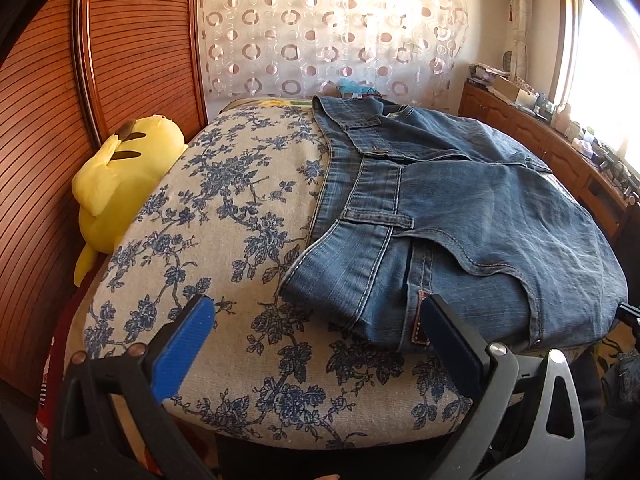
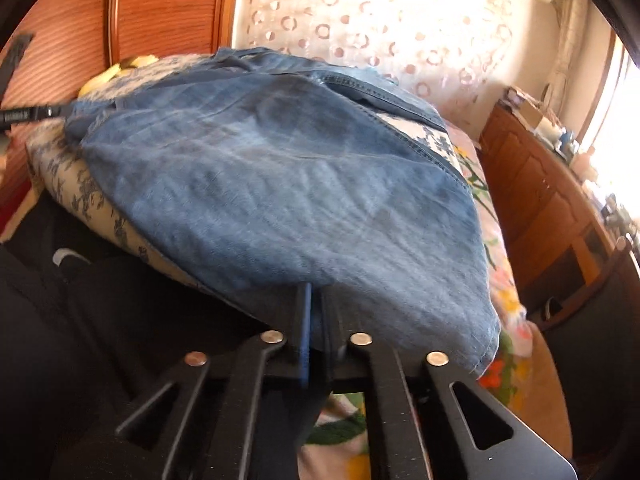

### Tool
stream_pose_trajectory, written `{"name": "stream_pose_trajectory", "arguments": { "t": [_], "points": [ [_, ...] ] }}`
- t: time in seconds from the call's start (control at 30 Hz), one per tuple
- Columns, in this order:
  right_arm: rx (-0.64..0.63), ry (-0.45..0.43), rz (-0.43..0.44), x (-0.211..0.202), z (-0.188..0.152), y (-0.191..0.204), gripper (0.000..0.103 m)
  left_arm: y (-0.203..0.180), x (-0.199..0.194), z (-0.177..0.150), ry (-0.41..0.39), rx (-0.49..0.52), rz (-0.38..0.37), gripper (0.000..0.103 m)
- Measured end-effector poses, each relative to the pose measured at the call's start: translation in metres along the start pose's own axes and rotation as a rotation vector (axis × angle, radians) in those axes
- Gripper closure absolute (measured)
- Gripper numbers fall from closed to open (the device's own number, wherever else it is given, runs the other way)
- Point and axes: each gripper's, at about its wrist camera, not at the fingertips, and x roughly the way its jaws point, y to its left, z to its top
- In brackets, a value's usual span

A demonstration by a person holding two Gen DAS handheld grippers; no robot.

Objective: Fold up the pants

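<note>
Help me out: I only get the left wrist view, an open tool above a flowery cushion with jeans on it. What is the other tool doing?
Observer: The right tool is shut and seems to pinch the near edge of the jeans.
Operator: Which bit of them is that?
Observer: Plain denim; no waistband or pocket shows near the tips.
Operator: And what's past that side?
Observer: The jeans hang past the cushion there, above a pink bedspread with bright flowers.

Bare cushion (image 1: pixel 224 208) left of jeans (image 1: pixel 460 216) — plush toy (image 1: pixel 120 184) at edge
</note>
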Motion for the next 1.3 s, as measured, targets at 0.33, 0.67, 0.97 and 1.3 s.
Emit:
{"name": "stream_pose_trajectory", "arguments": {
  "t": [0.33, 0.67, 0.97, 1.3],
  "points": [
    [-0.02, -0.069, 0.126, -0.004, 0.021, 0.028, 0.065, 0.003, 0.0, -0.002, 0.006, -0.004, 0.003, 0.0],
    [-0.129, -0.081, 0.208, 0.01, 0.032, 0.071, 0.043, 0.007, 0.004, -0.003, 0.016, -0.018, -0.002, 0.0],
    [-0.17, -0.087, 0.131, 0.017, 0.03, 0.082, 0.054, 0.009, 0.006, -0.002, 0.017, -0.021, -0.004, 0.0],
    [-0.139, -0.124, 0.183, -0.002, 0.043, 0.073, 0.099, 0.017, 0.012, 0.003, 0.02, -0.057, -0.081, 0.015]
  ]
}}
